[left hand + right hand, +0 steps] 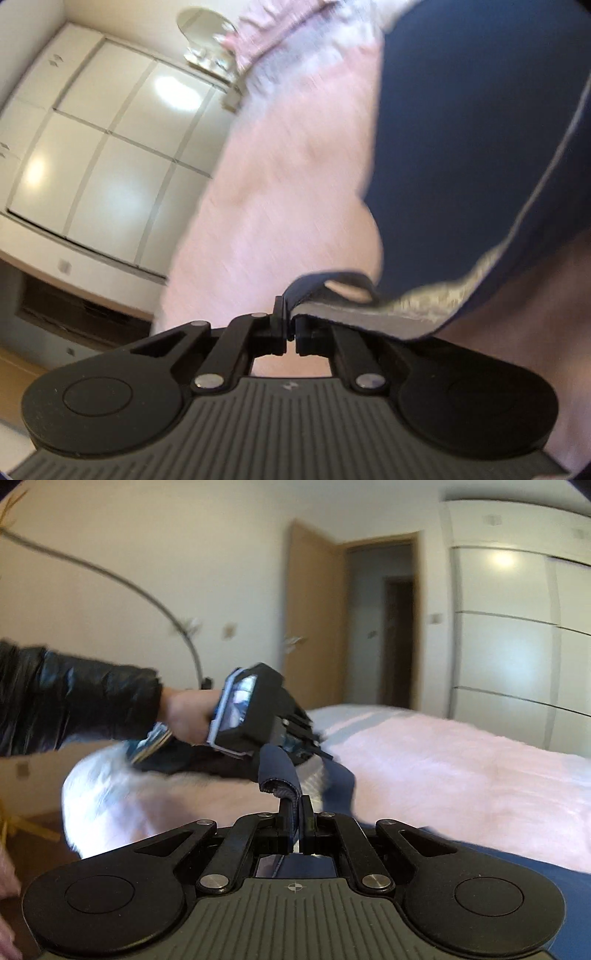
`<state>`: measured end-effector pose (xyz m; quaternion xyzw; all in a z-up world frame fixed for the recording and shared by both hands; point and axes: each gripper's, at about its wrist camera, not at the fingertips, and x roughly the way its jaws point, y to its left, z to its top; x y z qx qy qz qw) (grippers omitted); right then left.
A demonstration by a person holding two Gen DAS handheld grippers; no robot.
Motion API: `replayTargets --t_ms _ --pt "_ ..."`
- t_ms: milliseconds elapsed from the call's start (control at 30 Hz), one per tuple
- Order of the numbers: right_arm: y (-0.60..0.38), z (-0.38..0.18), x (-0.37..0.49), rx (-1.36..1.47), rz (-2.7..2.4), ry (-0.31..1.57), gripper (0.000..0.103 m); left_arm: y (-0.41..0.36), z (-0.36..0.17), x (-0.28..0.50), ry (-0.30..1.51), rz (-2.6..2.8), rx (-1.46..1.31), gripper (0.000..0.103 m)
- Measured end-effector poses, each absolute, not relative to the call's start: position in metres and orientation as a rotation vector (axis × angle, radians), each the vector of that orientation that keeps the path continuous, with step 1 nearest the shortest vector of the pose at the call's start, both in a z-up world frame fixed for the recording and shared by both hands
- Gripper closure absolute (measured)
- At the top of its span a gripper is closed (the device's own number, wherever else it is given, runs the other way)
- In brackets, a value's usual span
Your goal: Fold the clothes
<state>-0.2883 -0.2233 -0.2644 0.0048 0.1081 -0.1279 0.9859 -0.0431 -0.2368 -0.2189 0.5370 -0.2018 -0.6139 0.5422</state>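
Door (314,616) only behind right tongs (297,812).

My navy garment (461,155) with a pale grey lining along its hem hangs lifted above the pink bed (280,192). Its edges are pinched at two points, and the cloth (280,771) drapes between them, partly doubled over.

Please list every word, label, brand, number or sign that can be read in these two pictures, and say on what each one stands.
No readable text in either view.
Left tool: a small pale mark on its ribbed grey plate, too blurred to read.
Right tool: a small crosshair sign on its plate, no letters.
Navy blue fabric garment: no label shows.
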Motion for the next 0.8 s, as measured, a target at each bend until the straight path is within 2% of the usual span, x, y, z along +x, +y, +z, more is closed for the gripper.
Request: replayTargets --t_ms 167,300,467,633,700,800 --pt "-0.257 -0.246 -0.384 0.089 -0.452 0.125 0.102 -0.300 -0.163 -0.147 -0.609 -1.505 1.210 0.100" --pt "-0.289 -0.249 -0.459 0.160 -0.614 0.091 0.102 -0.358 -0.156 -0.242 -0.713 -1.589 1.216 0.100" --pt "-0.328 -0.275 -0.538 0.311 -0.807 0.061 0.103 -0.416 -0.204 -0.354 -0.769 -1.736 1.314 0.100" --pt "-0.363 -0.329 -0.599 0.589 -0.925 0.086 0.103 -0.444 -0.296 -0.430 -0.791 -1.838 1.496 0.100" --pt "-0.373 -0.348 -0.618 0.686 -0.945 0.106 0.103 -0.447 -0.318 -0.437 -0.776 -1.868 1.527 0.099" --pt "-0.378 -0.357 -0.623 0.731 -0.925 0.124 0.103 -0.458 -0.324 -0.430 -0.688 -1.889 1.487 0.093"
